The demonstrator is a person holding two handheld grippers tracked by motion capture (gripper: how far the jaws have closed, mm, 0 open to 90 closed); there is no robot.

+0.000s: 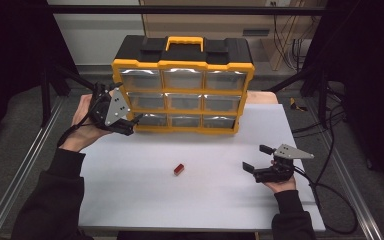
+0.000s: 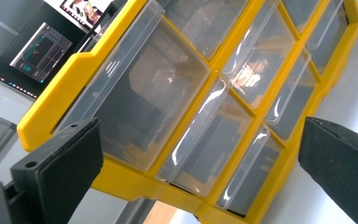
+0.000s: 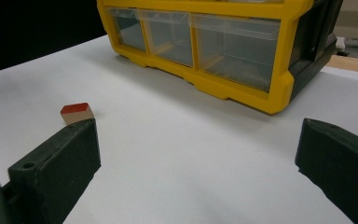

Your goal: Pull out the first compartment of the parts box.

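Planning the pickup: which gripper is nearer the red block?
Right. The right gripper sits open on the table just right of the red block; the left gripper is up at the drawer cabinet.

I've got open bench (image 1: 130, 200) across the whole near half, nothing on it but the small red block (image 1: 179, 169) lying alone in the middle, well apart from everything. My right tongs (image 1: 258, 156) sit wide open over bare surface, with clear room between them and the block, and clear room ahead up to the organizer (image 1: 182, 90). That yellow organizer is the big wall: it stands upright across the far middle. My left tongs (image 1: 136, 120) are wide open right at its lower left corner, drawers (image 2: 140, 107) close in front, so there is no way forward, just free space left and back.
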